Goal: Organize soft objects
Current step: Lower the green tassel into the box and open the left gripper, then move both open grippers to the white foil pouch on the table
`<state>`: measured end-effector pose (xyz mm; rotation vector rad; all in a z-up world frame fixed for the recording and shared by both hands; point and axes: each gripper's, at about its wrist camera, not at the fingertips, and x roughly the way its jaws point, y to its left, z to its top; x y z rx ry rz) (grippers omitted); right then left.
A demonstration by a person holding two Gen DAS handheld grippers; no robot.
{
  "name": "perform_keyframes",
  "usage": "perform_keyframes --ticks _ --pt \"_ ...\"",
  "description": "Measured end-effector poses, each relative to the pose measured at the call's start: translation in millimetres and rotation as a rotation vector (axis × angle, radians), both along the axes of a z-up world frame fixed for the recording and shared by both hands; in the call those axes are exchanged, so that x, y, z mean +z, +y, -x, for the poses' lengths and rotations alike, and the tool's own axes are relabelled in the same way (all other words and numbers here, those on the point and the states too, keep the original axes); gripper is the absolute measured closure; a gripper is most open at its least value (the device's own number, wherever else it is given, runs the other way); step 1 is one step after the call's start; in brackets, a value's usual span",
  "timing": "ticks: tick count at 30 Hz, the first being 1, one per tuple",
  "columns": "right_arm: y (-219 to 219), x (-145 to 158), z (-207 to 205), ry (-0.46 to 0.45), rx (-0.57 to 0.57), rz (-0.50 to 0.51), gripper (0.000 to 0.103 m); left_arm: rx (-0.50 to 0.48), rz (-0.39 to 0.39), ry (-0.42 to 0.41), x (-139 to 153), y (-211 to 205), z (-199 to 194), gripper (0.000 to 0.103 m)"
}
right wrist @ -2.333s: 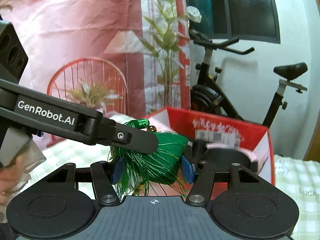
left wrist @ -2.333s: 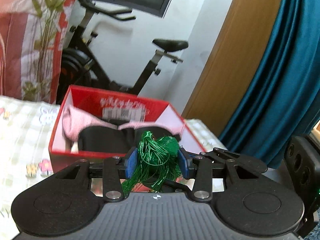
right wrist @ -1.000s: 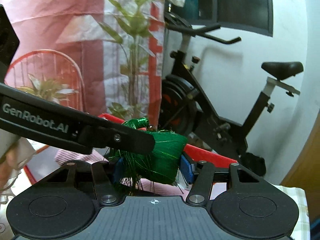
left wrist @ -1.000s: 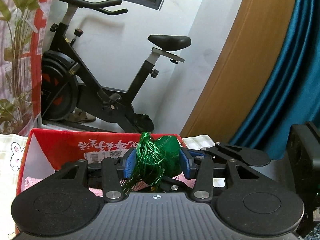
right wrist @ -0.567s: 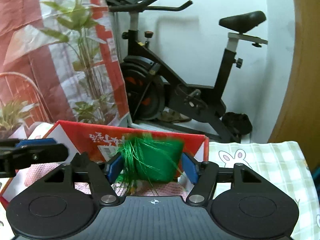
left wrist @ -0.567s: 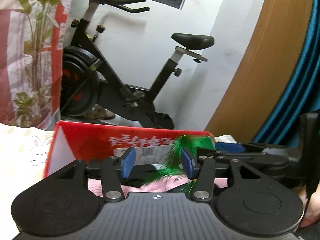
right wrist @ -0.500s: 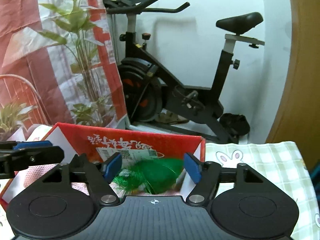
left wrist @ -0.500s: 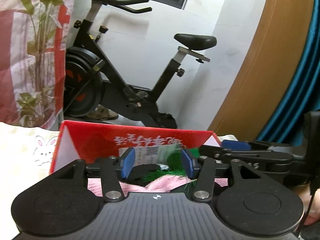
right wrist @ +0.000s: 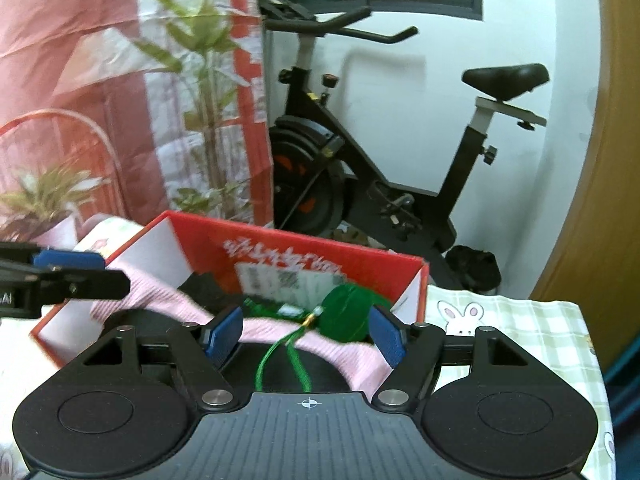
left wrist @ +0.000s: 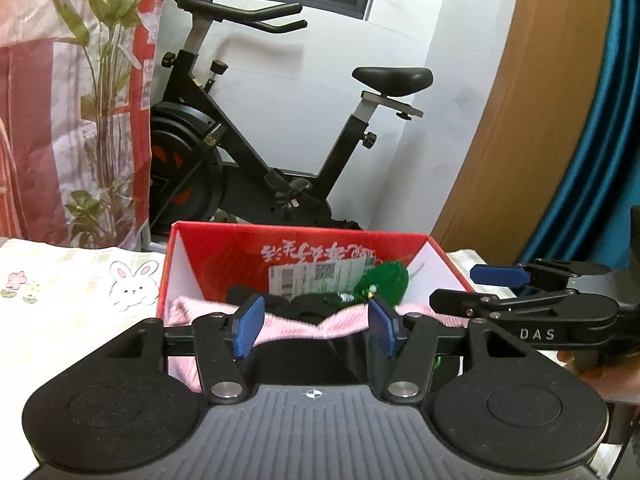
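The green tassel ornament (right wrist: 347, 312) lies inside the red box (right wrist: 280, 248) on a pink cloth (right wrist: 160, 292) and dark items. My right gripper (right wrist: 304, 336) is open and empty just above it. My left gripper (left wrist: 314, 326) is open and empty at the box's (left wrist: 224, 240) near edge; the tassel (left wrist: 386, 284) shows at the box's back right. The right gripper's fingers (left wrist: 500, 275) reach in from the right in the left wrist view. The left gripper's fingers (right wrist: 66, 261) show at the left in the right wrist view.
The box stands on a checked tablecloth with bunny prints (left wrist: 132, 284). A black exercise bike (left wrist: 256, 152) stands behind the table by the white wall. A red-and-white plastic sheet with plants (right wrist: 120, 100) is at the left, a wooden panel (left wrist: 520, 140) and teal curtain at the right.
Both grippers held the green tassel over the box. The left let go first, then the right opened and the tassel dropped into the box.
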<state>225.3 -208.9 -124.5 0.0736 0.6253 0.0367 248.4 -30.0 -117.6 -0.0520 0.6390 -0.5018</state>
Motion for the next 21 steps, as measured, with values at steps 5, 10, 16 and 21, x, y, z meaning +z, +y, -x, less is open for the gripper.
perform_keyframes --ticks 5,10,16,21 --pt "19 1 31 -0.024 0.045 0.021 0.036 -0.021 -0.043 -0.021 2 6 28 0.040" --pt "36 2 60 -0.050 0.082 0.028 0.036 -0.021 -0.077 -0.028 0 9 56 0.040" --pt "53 1 91 -0.065 0.136 0.025 0.036 -0.022 -0.066 -0.015 -3 14 85 0.040" --pt "60 -5 115 -0.066 0.163 0.033 0.036 -0.028 -0.064 -0.001 -10 18 103 0.039"
